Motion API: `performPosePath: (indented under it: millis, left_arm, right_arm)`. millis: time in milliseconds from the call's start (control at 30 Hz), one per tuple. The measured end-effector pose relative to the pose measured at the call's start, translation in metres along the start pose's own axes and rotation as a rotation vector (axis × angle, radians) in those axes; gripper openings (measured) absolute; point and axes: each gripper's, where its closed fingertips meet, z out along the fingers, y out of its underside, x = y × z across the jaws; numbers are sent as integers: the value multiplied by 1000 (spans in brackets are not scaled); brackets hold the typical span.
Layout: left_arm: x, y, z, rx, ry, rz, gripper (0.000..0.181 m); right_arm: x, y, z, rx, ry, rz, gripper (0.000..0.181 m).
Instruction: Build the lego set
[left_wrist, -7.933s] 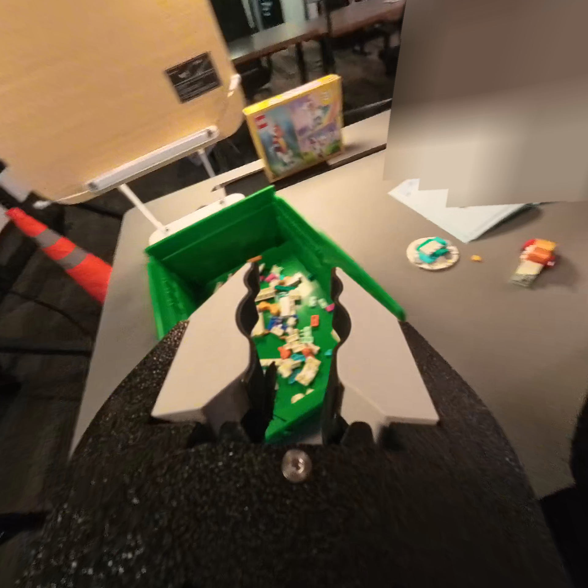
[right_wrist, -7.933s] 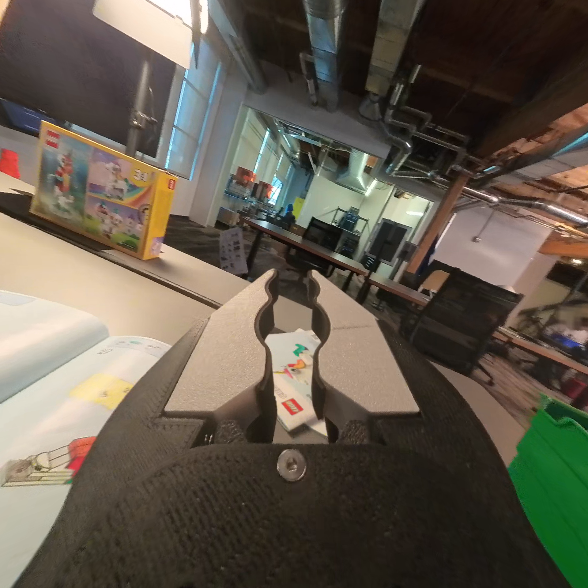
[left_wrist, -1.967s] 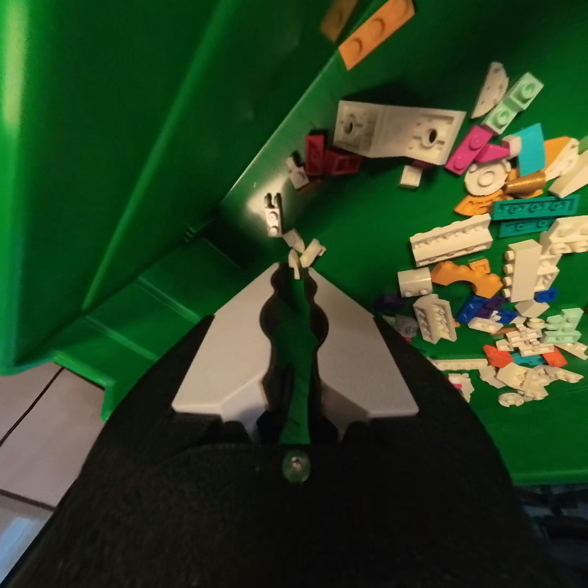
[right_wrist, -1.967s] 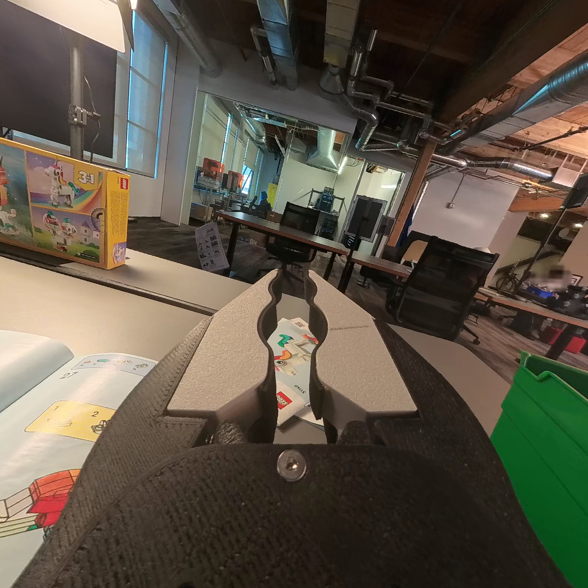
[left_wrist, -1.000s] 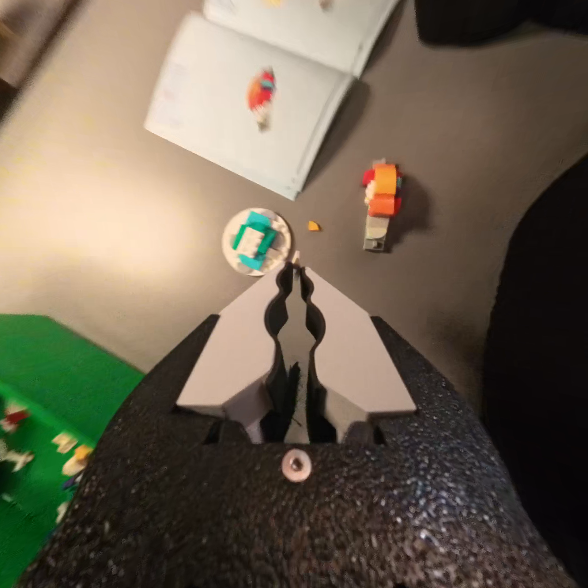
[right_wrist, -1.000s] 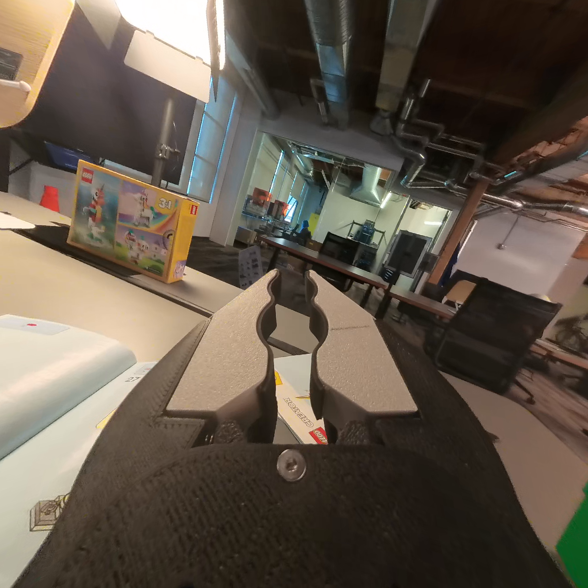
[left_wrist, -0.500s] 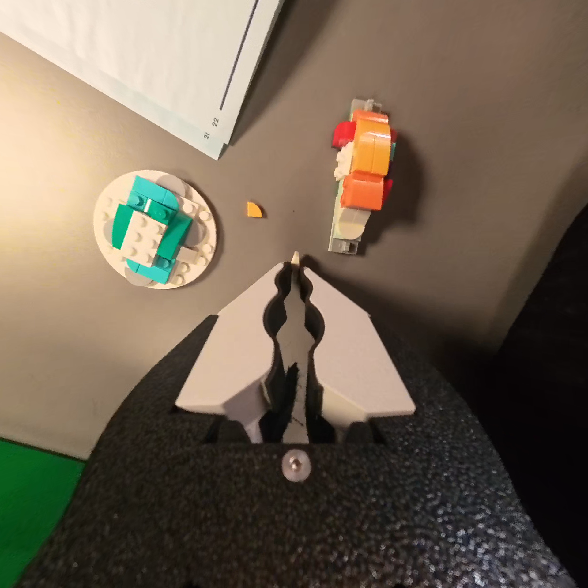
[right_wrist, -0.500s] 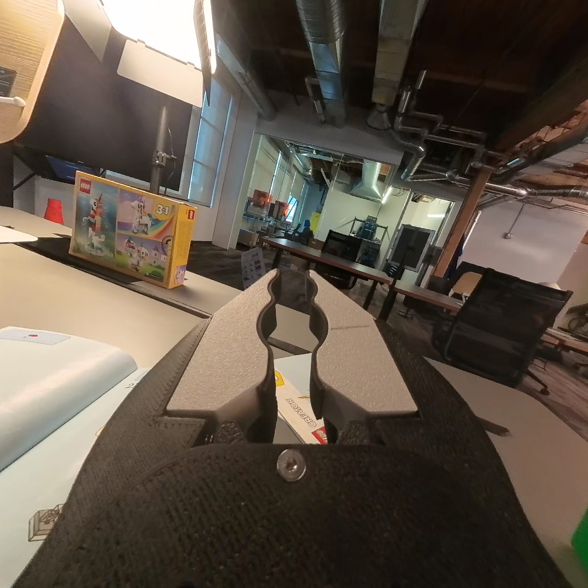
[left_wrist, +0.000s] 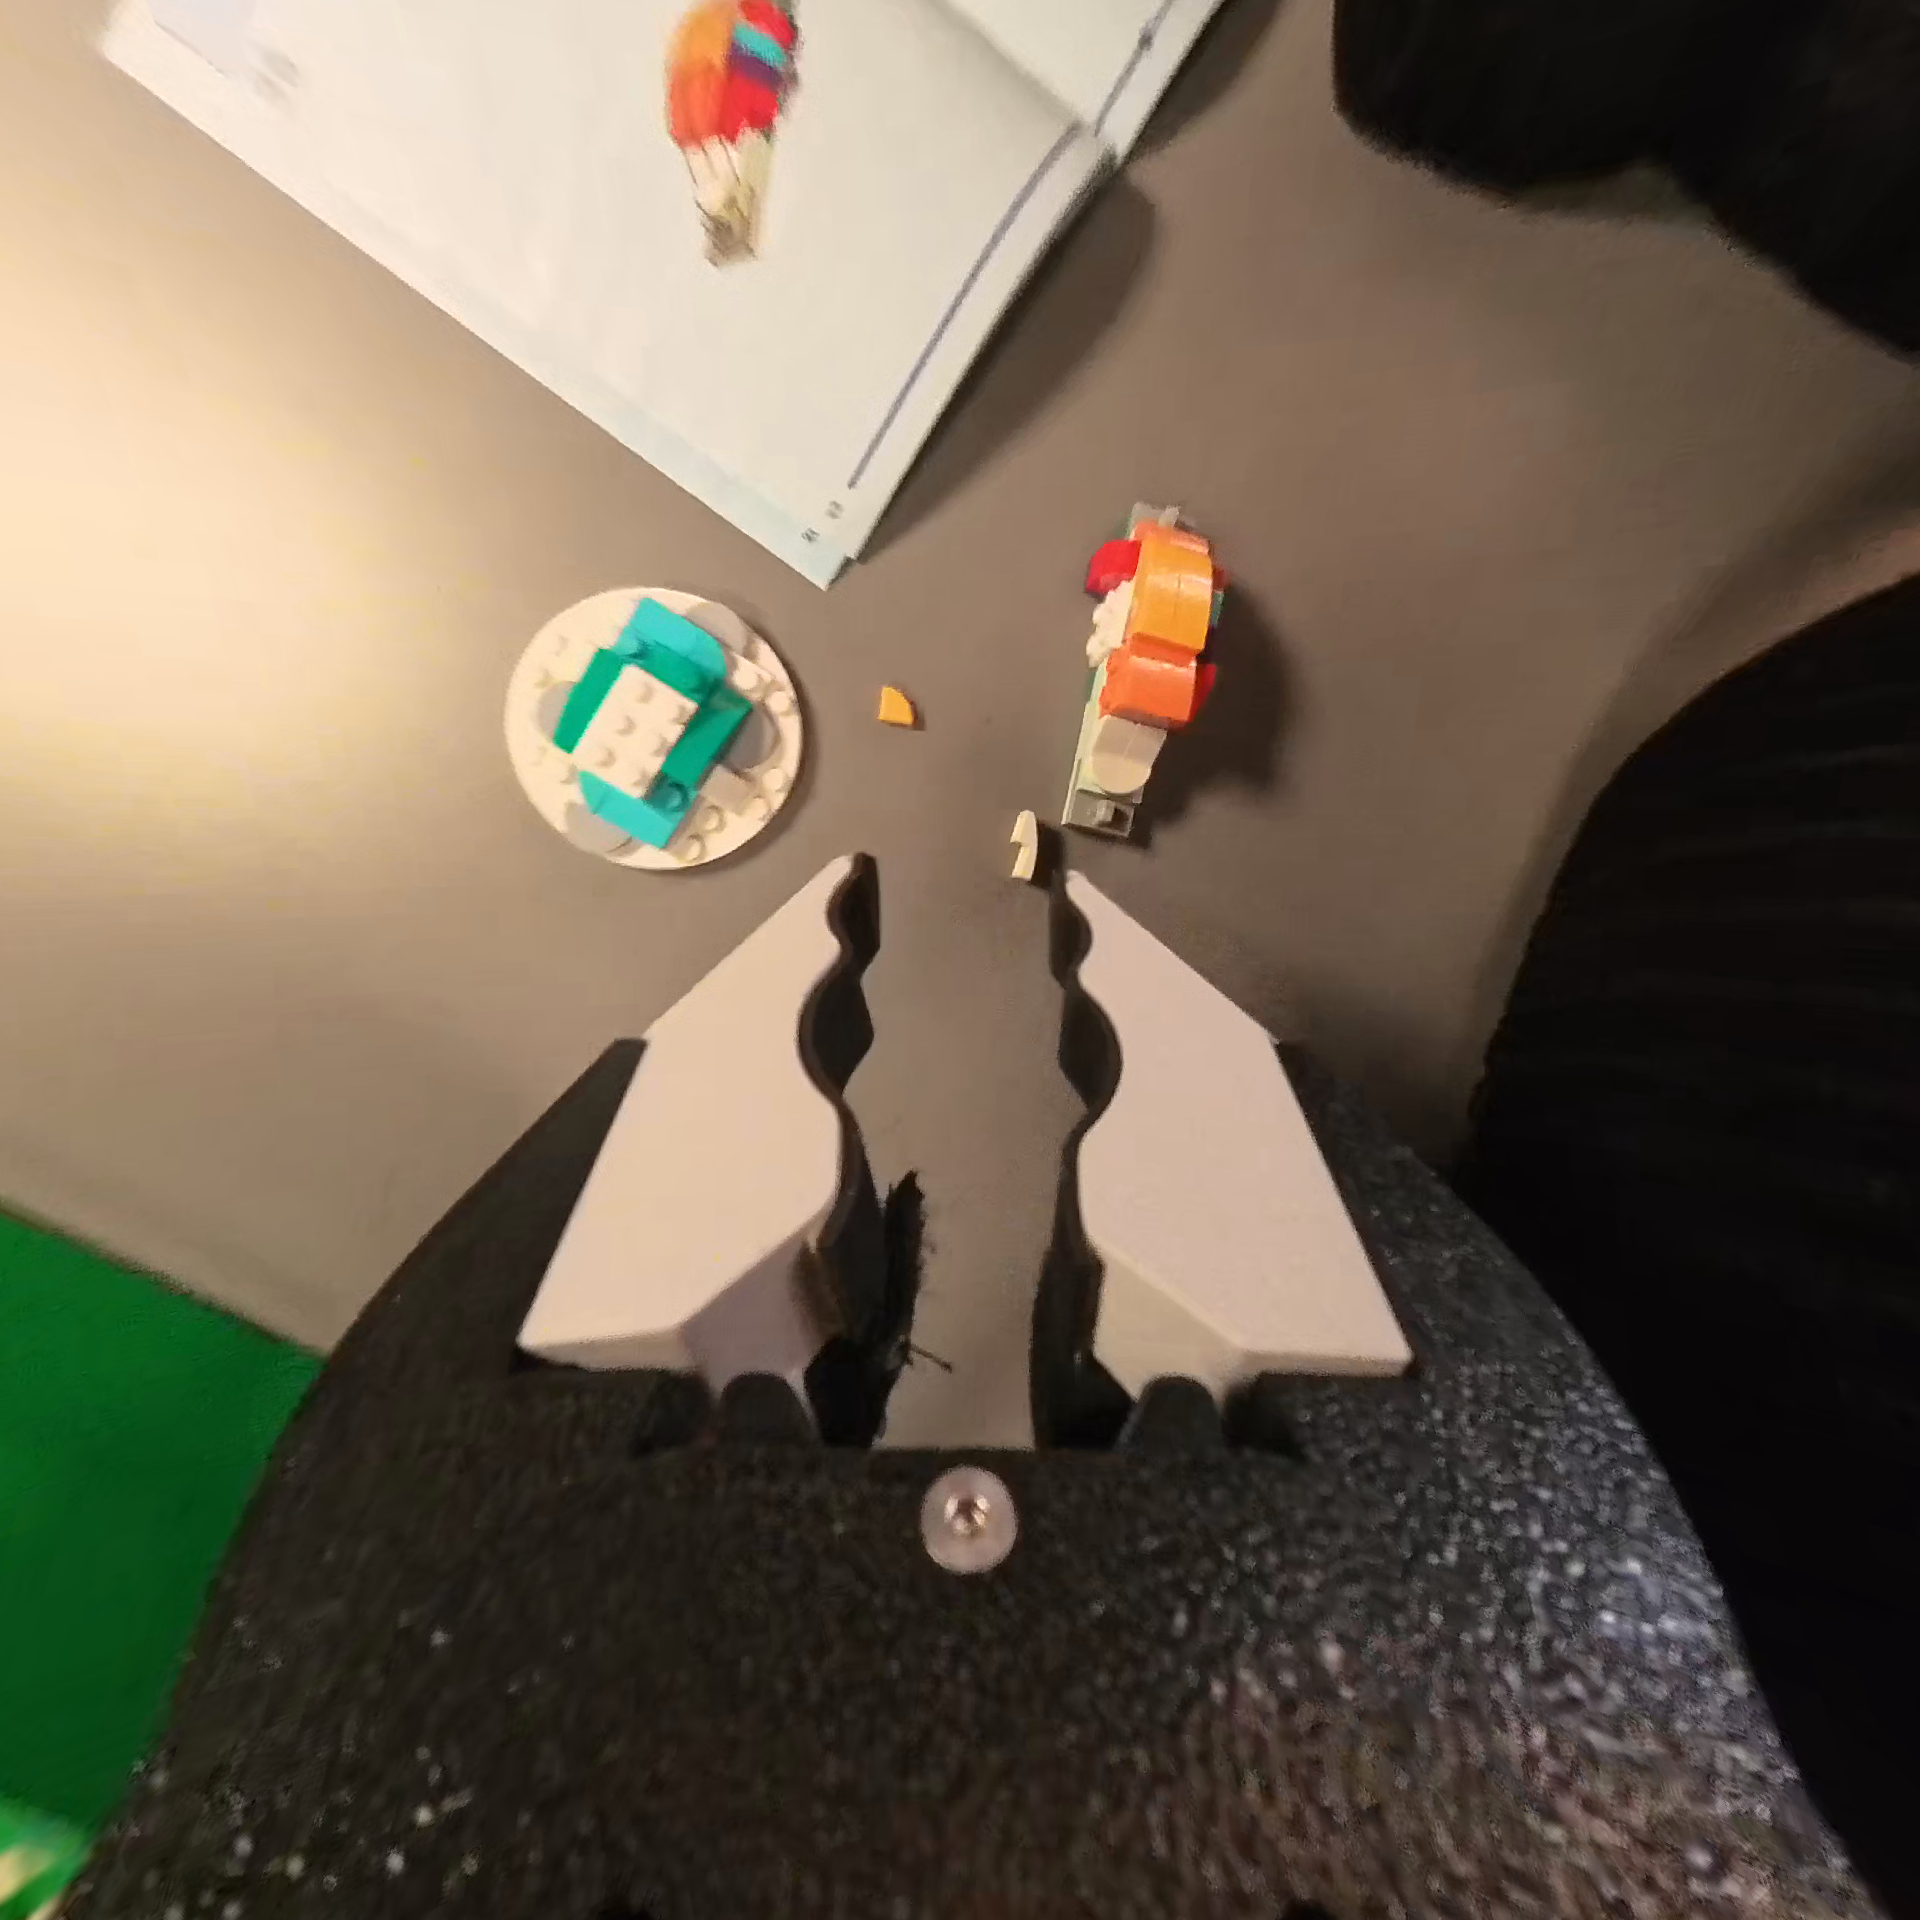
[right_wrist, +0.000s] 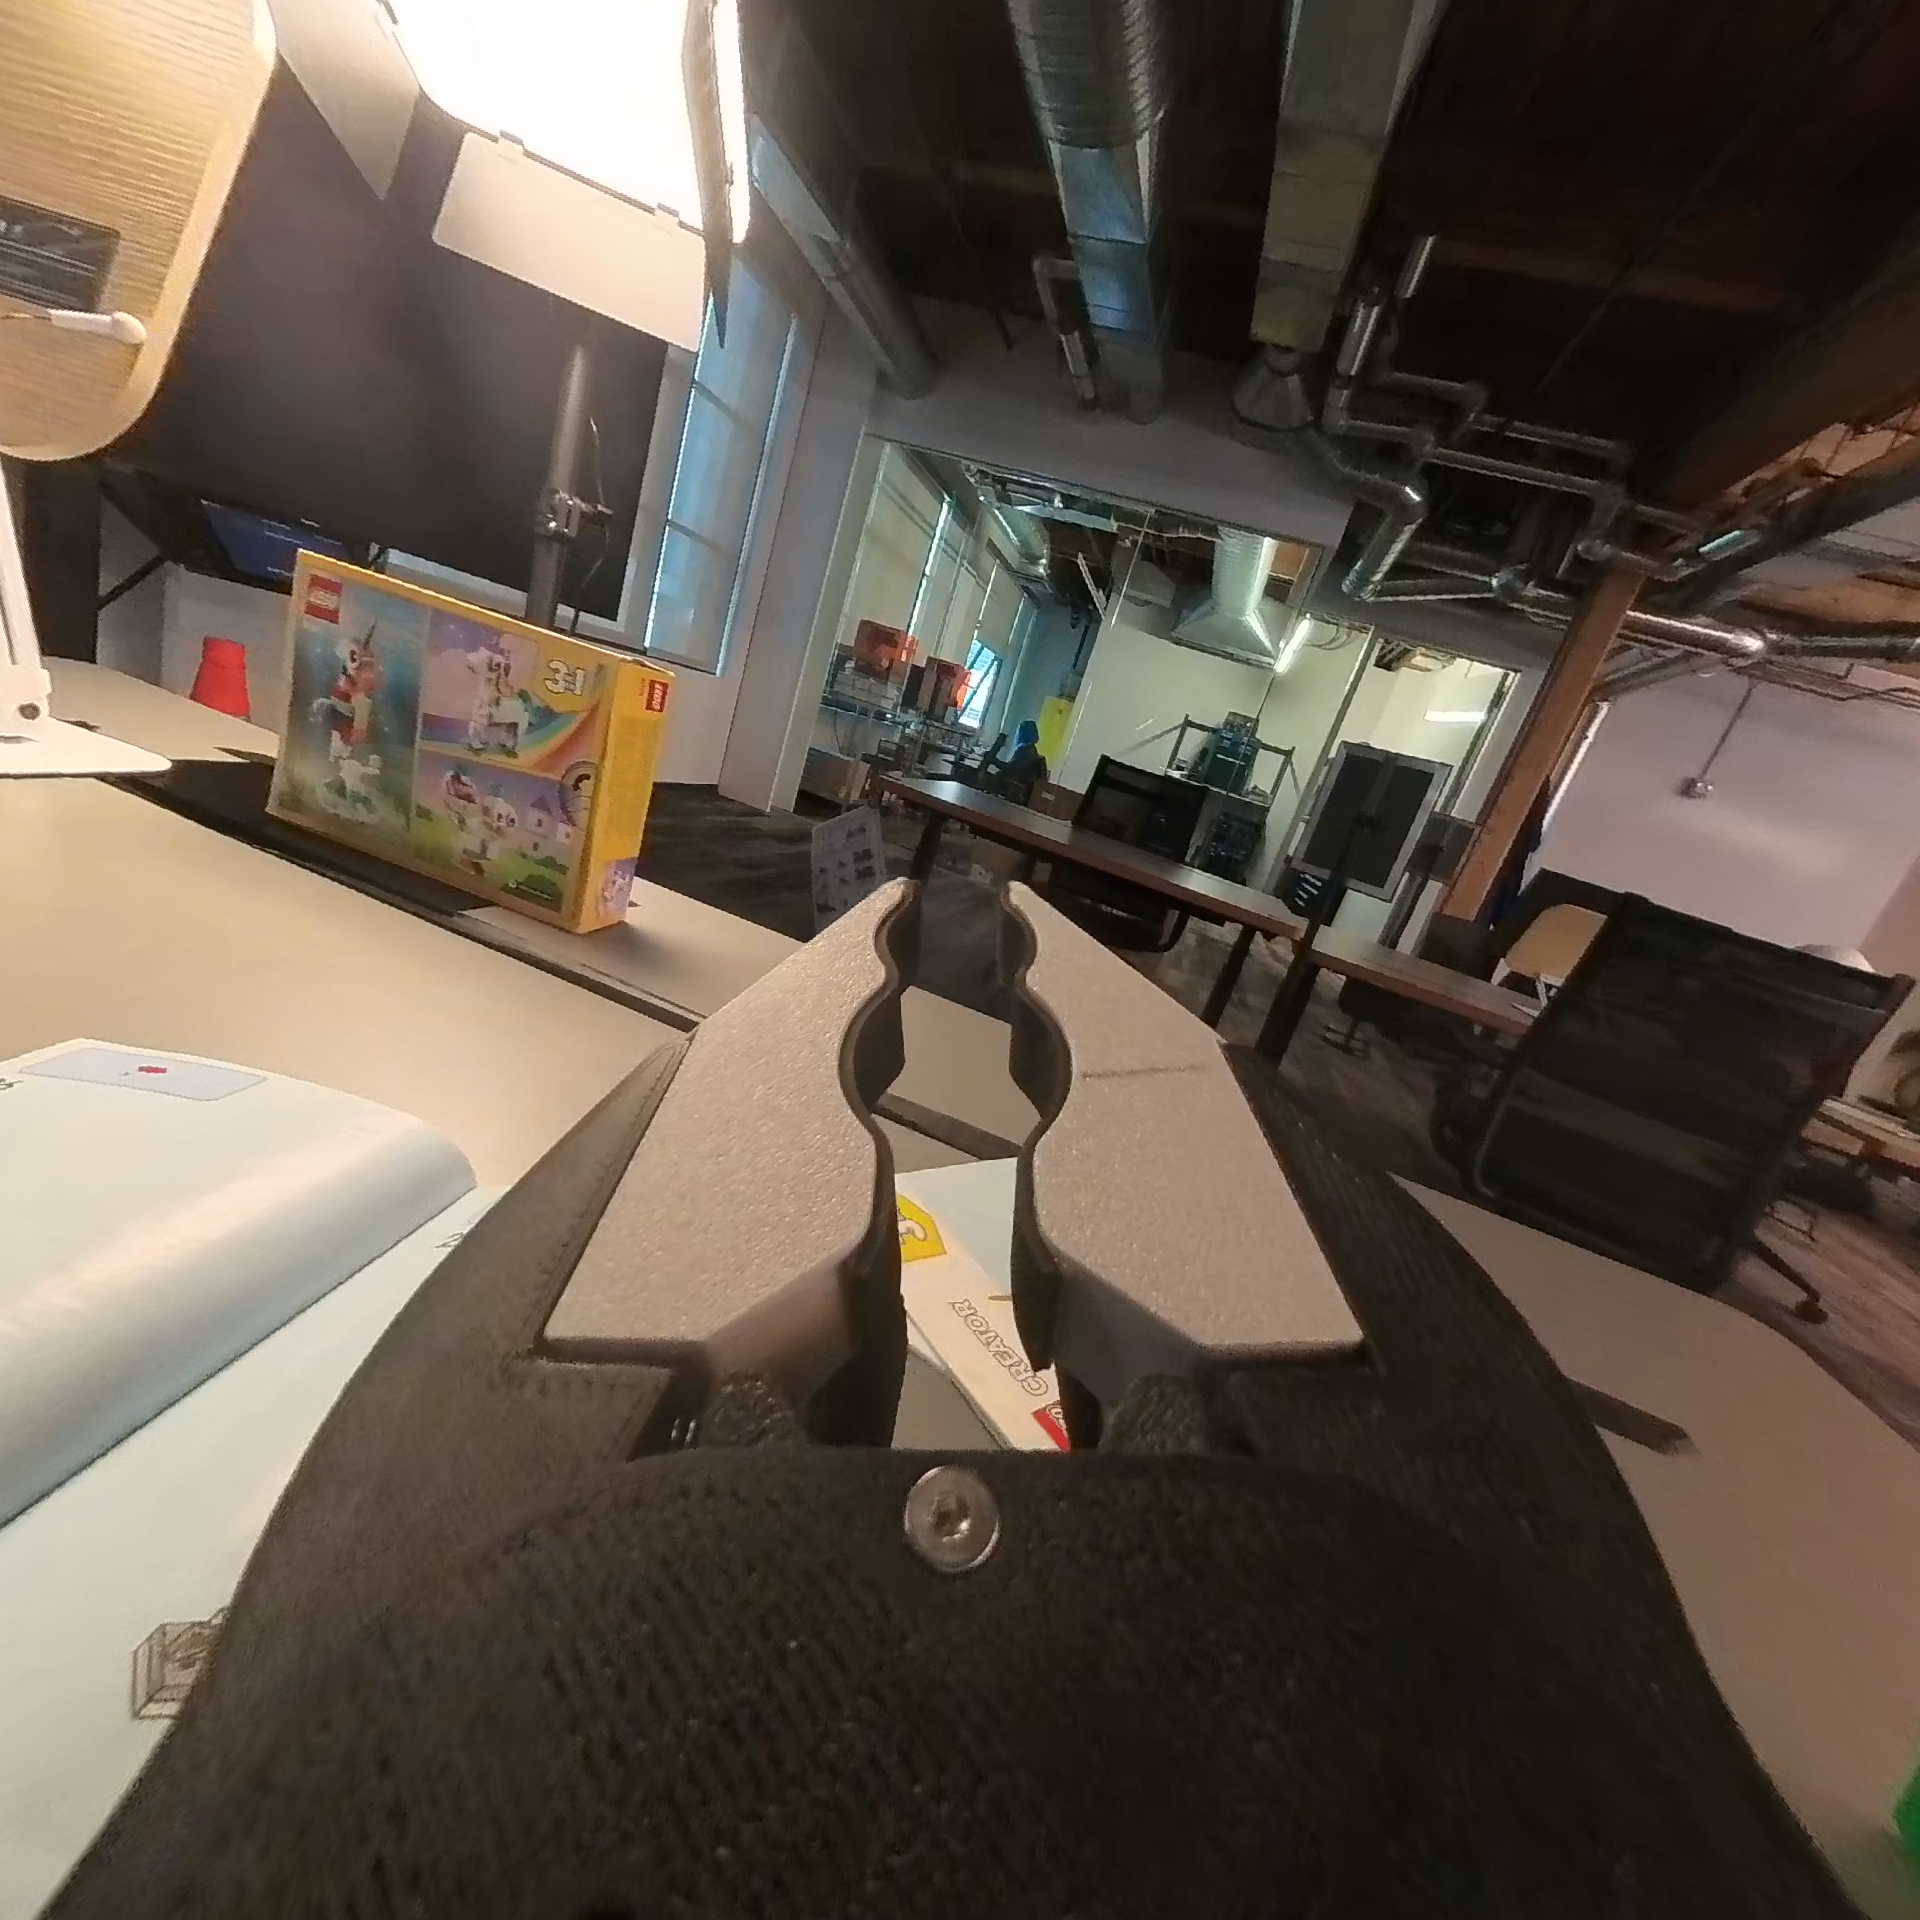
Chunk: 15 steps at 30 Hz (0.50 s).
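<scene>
On the matte grey worktop (left_wrist: 312, 987) under exposed ceiling ducts (right_wrist: 1101, 208), a small cream curved brick (left_wrist: 1024, 846) lies beyond the released left claw (left_wrist: 961, 883), the right claw (right_wrist: 961, 894) gaping empty.

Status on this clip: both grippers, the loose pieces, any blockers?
Left gripper open, empty, above table. Small white piece lying loose beside orange build. Right gripper part open, empty, over booklet. Nothing in the way.
</scene>
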Motion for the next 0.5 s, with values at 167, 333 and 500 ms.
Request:
performPosePath:
  millis: [167, 333, 500]
  left_arm:
    - [-33, 3, -74, 207, -135, -23, 9]
    - [-96, 50, -142, 288, -290, -199, 6]
    - [-147, 89, -171, 234, -394, -259, 6]
  right_arm:
    - [-3, -2, -5, 1, -14, -37, 12]
    - [4, 1, -7, -18, 22, -55, 12]
    - [10, 5, -10, -47, 61, -100, 12]
